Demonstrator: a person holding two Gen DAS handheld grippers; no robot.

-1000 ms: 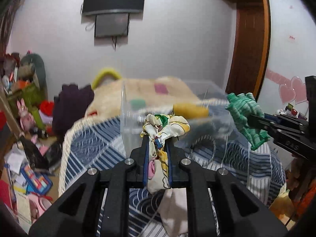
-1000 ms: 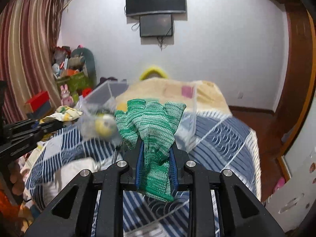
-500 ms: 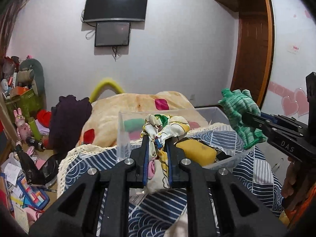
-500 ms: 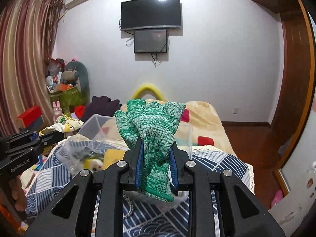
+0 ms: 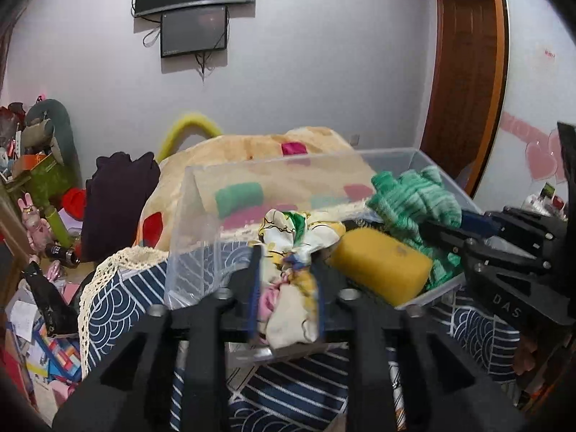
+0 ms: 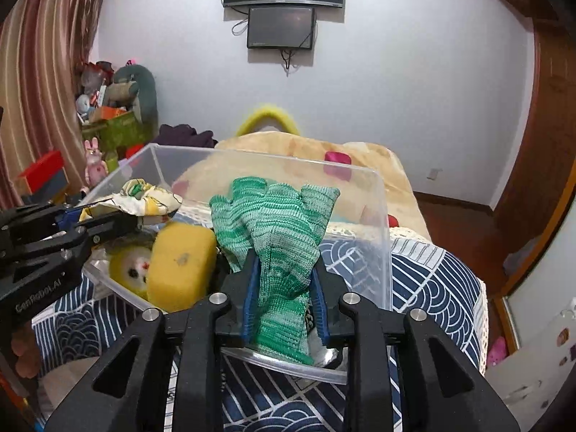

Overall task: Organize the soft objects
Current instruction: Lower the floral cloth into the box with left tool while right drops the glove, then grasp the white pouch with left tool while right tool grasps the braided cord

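A: How many soft things appear, and where?

B: Four. The left gripper (image 5: 287,280) has its fingers closed on one floral scarf (image 5: 293,237), held over the near wall of one clear plastic bin (image 6: 381,216). The right gripper (image 6: 284,284) has its fingers closed on one green knit glove (image 6: 277,216), also over the bin's near rim. Inside the bin lie one yellow sponge (image 6: 181,262) and, just beside it, one yellow plush toy (image 6: 131,266).

A: What surrounds the bin?

B: It rests on a bed with a blue patterned cover (image 6: 432,280); a beige blanket (image 5: 252,154) lies behind it. The sponge sits between the two grippers.

A: Edges and room?

B: The bin's top is open, and its right half, beyond the glove, shows bare wall.
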